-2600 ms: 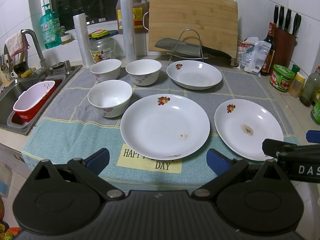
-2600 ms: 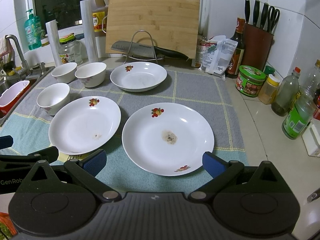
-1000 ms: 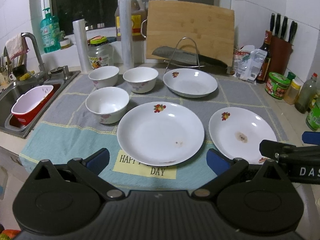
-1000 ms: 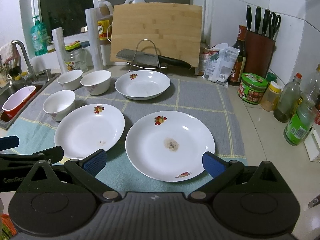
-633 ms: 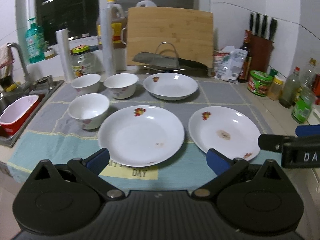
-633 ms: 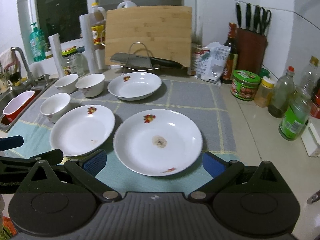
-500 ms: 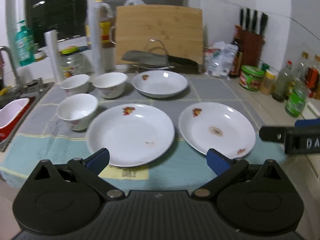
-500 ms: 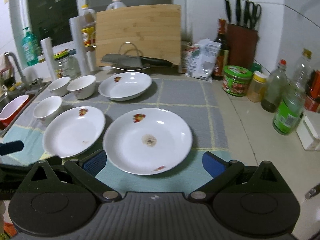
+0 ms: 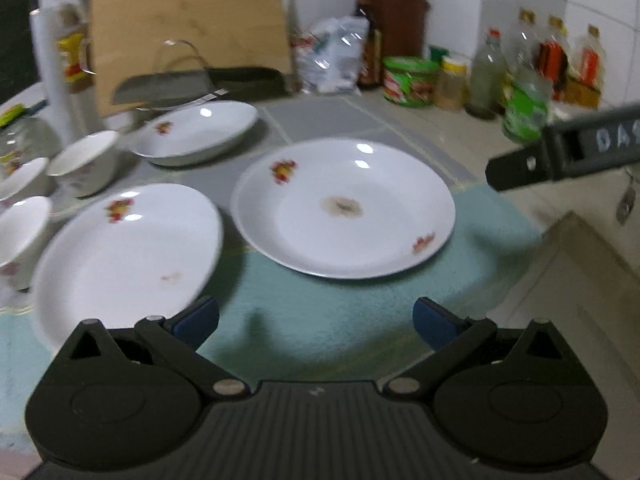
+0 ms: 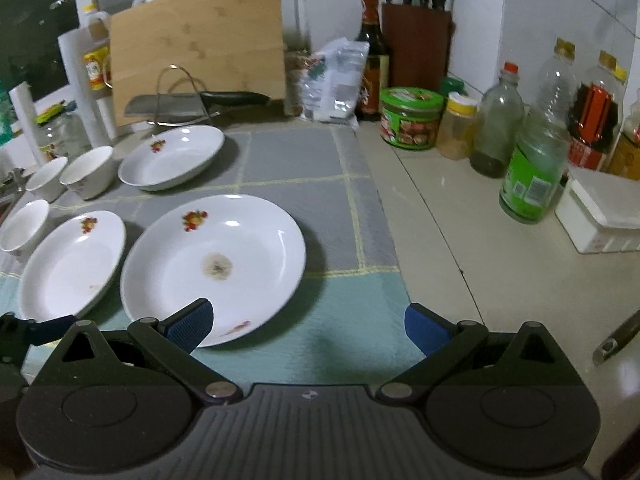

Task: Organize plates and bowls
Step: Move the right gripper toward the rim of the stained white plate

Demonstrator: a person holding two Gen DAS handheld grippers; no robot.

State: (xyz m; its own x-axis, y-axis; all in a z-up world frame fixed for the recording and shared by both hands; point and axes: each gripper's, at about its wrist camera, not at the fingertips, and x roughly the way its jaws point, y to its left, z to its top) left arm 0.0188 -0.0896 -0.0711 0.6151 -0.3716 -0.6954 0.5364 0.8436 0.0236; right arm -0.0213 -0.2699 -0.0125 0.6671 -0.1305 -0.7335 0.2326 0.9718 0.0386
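Currently we list: left tongs [image 9: 316, 318] and right tongs [image 10: 309, 323] both wide, empty, above the bench cloth [image 10: 352, 320]; stained plate [image 10: 212, 264] before them, second plate [image 10: 70, 264] beside it, bowls [image 10: 86, 176] partly cut off at left, blurred in the left view.

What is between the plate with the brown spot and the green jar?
Only bare mat and then pale countertop lie between the stained plate and the green-lidded jar. The right wrist view shows it clearly.
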